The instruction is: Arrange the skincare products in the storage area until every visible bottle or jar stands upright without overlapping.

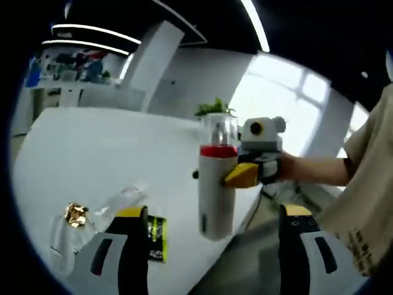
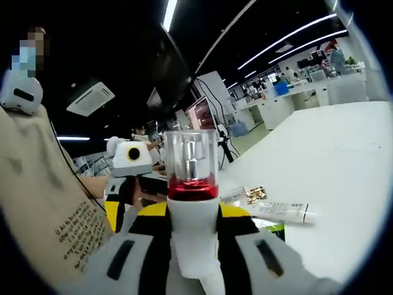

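The right claw (image 2: pixel 193 246) is clamped on a white bottle (image 2: pixel 192 203). In the right gripper view, its two yellow-tipped jaws press against the bottle body from either side. The bottle has a white body, a red band and a clear cap, and it stands upright between the jaws. In the left gripper view, the same white bottle (image 1: pixel 217 178) is held above the near edge of the white desk (image 1: pixel 110 147), clear of the surface, with the right claw (image 1: pixel 250 174) gripping it from the side of the person's hand (image 1: pixel 295 167).

The left claw (image 1: pixel 212 246) is apart. Its jaws stand wide on either side of the bottle and hold nothing.

Below and to the left of the bottle in the left gripper view, a green and black sachet (image 1: pixel 156 238) lies flat on the desk, just beside the left jaw. Further left of the bottle lies a clear container with a gold cap (image 1: pixel 77 215), on its side.

In the right gripper view, a white tube (image 2: pixel 279 212) lies flat on the desk (image 2: pixel 331 160) to the right of the bottle, and the gold-capped item (image 2: pixel 255 195) lies just behind it. A small green plant (image 1: pixel 215 108) stands beyond the bottle, at the far desk edge.
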A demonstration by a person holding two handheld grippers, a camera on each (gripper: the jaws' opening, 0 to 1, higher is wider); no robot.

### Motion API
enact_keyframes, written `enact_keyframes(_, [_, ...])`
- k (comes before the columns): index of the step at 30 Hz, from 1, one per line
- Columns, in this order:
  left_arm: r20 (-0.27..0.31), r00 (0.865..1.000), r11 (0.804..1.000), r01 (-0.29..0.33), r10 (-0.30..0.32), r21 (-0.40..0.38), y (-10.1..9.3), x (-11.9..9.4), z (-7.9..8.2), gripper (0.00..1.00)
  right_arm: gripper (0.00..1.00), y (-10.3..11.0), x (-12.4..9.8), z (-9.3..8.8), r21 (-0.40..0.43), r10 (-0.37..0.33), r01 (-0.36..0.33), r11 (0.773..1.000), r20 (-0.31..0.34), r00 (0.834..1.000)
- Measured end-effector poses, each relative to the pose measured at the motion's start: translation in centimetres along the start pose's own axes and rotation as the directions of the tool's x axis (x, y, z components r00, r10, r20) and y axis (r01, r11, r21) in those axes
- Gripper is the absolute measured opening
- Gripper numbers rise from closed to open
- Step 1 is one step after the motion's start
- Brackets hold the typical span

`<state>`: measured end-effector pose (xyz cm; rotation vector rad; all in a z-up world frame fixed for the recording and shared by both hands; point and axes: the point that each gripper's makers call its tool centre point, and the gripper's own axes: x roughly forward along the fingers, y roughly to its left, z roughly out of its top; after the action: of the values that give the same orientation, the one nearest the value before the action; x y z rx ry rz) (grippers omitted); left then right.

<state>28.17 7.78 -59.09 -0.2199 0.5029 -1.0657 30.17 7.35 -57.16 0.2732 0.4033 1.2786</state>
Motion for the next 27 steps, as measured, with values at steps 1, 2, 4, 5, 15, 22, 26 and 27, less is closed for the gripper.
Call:
enact_keyframes(1, [-0.008,1.0,1.0,0.007,-0.007,0.008,-0.1,0.2,0.0,0.86,0.28,0.3,0.0,0.2,0.0,0.003,-0.003,1.0,0.008,1.0])
enact_keyframes(2, [-0.013,1.0,1.0,0.017,-0.017,0.014,-0.3,0.4,0.0,0.86,0.28,0.5,-0.1,0.3,-0.002,0.007,-0.007,1.0,0.015,1.0])
enact_keyframes(4, [-0.026,0.998,0.998,0.055,-0.054,0.031,-1.2,0.9,0.0,0.84,0.28,1.1,-0.2,0.6,-0.005,0.02,-0.02,1.0,0.031,0.999])
enact_keyframes(5, [-0.035,0.997,0.996,0.075,-0.074,0.042,-1.7,1.1,0.0,0.82,0.28,1.4,-0.3,0.7,-0.006,0.027,-0.027,1.0,0.036,0.999])
enact_keyframes(15, [-0.072,0.981,0.98,0.186,-0.181,0.073,-3.9,1.9,-0.4,0.58,0.28,4.1,-0.7,0.3,-0.004,0.084,-0.084,0.996,0.05,0.995])
enact_keyframes(22, [-0.067,0.965,0.963,0.257,-0.252,0.077,-5.2,2.0,-0.4,0.35,0.28,5.3,-1.6,0.2,0.01,0.114,-0.115,0.993,0.074,0.991])
enact_keyframes(26, [-0.086,0.962,0.958,0.266,-0.257,0.107,-6.0,2.5,-0.5,0.29,0.28,5.1,-2.2,0.1,0.018,0.101,-0.103,0.995,0.086,0.991])
enact_keyframes(27, [-0.095,0.961,0.956,0.27,-0.26,0.117,-6.2,2.7,-0.6,0.29,0.29,5.1,-2.4,0.0,0.02,0.096,-0.098,0.995,0.085,0.992])
